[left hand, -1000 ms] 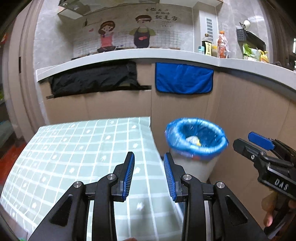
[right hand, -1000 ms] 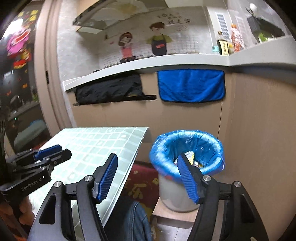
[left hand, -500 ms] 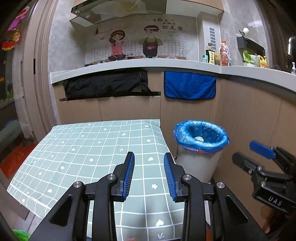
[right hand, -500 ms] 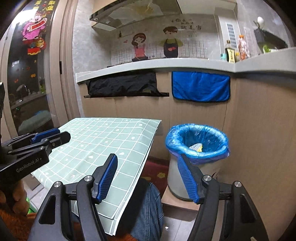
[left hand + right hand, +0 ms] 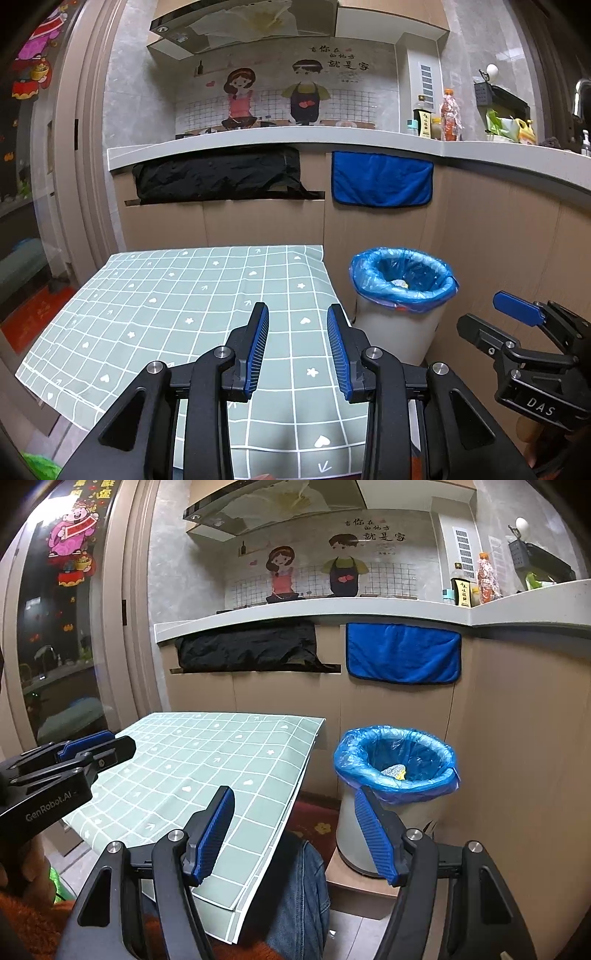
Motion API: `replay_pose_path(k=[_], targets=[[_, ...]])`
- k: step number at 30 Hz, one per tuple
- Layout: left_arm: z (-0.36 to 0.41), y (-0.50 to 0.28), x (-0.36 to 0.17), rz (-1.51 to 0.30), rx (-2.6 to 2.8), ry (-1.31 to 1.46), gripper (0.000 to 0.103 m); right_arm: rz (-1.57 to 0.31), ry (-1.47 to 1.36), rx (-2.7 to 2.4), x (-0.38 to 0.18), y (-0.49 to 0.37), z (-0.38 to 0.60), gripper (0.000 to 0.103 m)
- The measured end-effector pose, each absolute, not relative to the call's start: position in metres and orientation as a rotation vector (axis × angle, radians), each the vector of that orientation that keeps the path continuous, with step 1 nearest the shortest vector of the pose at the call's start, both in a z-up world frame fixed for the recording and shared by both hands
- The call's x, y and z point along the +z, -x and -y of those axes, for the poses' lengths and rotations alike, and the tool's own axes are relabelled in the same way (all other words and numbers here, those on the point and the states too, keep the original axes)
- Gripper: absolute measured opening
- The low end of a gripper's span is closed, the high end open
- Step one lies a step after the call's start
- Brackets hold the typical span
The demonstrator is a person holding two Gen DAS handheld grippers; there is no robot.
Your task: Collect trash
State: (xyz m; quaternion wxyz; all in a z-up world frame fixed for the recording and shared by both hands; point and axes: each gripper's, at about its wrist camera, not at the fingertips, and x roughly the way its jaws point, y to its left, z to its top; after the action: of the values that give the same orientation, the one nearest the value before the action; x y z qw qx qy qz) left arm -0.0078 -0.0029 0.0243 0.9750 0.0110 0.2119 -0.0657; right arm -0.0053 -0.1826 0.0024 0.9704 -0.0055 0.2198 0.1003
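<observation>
A white bin lined with a blue bag (image 5: pixel 402 275) (image 5: pixel 397 757) stands on the floor to the right of the table, with a pale and yellow scrap of trash (image 5: pixel 394 771) inside it. My left gripper (image 5: pixel 297 314) hangs open over the near part of the green checked tablecloth (image 5: pixel 177 295), nothing between its blue pads. My right gripper (image 5: pixel 293 797) is open and wider, held over the gap between table edge and bin, also empty. Each gripper appears at the edge of the other's view: the right gripper (image 5: pixel 517 314), the left gripper (image 5: pixel 70 753). No trash shows on the cloth.
Behind the table runs a counter (image 5: pixel 258 138) with a black cloth (image 5: pixel 218 179) and a blue towel (image 5: pixel 382 179) hanging from it, and bottles (image 5: pixel 448 118) on top. A wood-panel wall (image 5: pixel 528 738) closes the right side. A person's denim-clad knee (image 5: pixel 299 893) sits below the table edge.
Both grippers have pulled back from the bin and table, so these look smaller and farther off. Their jaw openings stay the same, and over the last half second the views barely shift.
</observation>
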Motion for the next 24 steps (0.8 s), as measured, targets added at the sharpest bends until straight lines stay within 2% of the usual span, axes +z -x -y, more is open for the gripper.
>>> replay_pose_path(k=[24], targets=[[0.0026, 0.0037, 0.0226, -0.447, -0.156, -0.019, 0.034, -0.443, 0.012, 0.186, 0.004, 0.0035, 0.1878, 0.065]])
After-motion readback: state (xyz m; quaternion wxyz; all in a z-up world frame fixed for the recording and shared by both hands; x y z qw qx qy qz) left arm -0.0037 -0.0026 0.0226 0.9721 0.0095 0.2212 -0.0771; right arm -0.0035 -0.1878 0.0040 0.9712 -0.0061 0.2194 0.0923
